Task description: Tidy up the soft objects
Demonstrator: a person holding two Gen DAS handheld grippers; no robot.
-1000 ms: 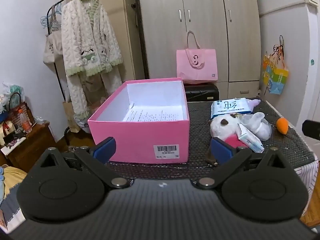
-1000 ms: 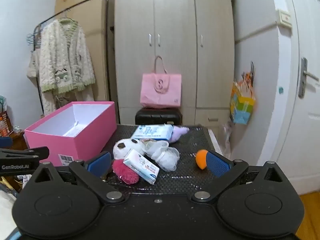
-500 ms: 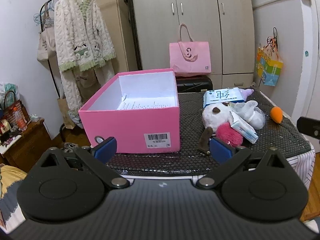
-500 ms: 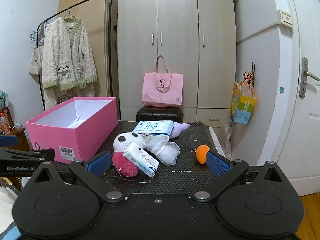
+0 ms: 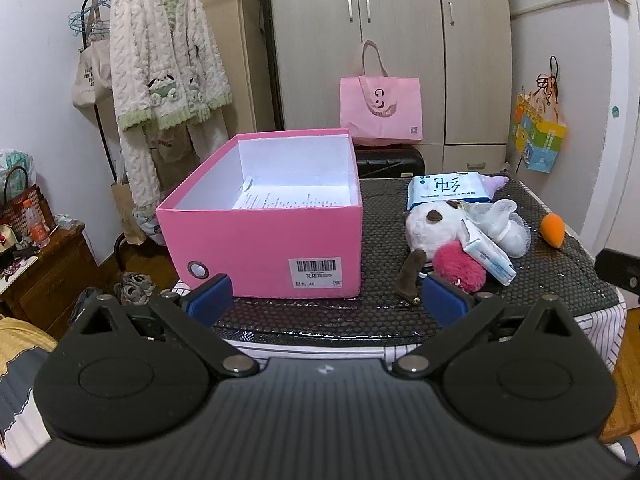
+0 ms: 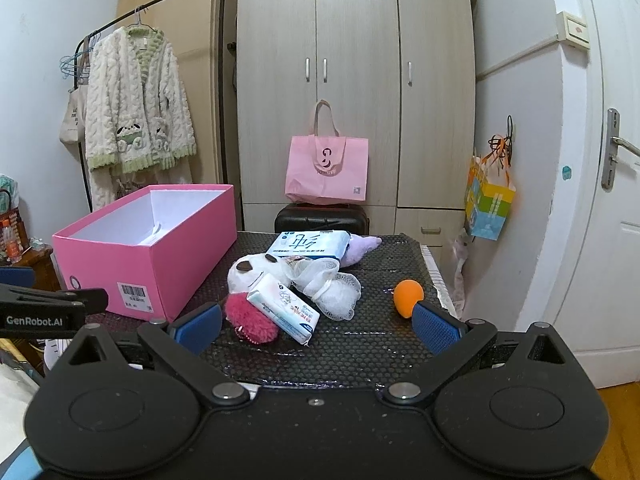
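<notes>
Pretty cramped bedroom on my feed. Far wall is a tall beige wardrobe (image 6: pixel 356 92) with a pink tote bag (image 6: pixel 327 170) sitting on a black suitcase (image 6: pixel 322 218) in front of it. Far left there's a clothes rack (image 6: pixel 160 8) with a fluffy white robe (image 6: pixel 138 104). White door (image 6: pixel 604 184) on the right, colourful gift bag (image 6: pixel 489 204) hanging beside it. Low wooden cabinet (image 5: pixel 48 272) near left, wood floor (image 6: pixel 620 432).
</notes>
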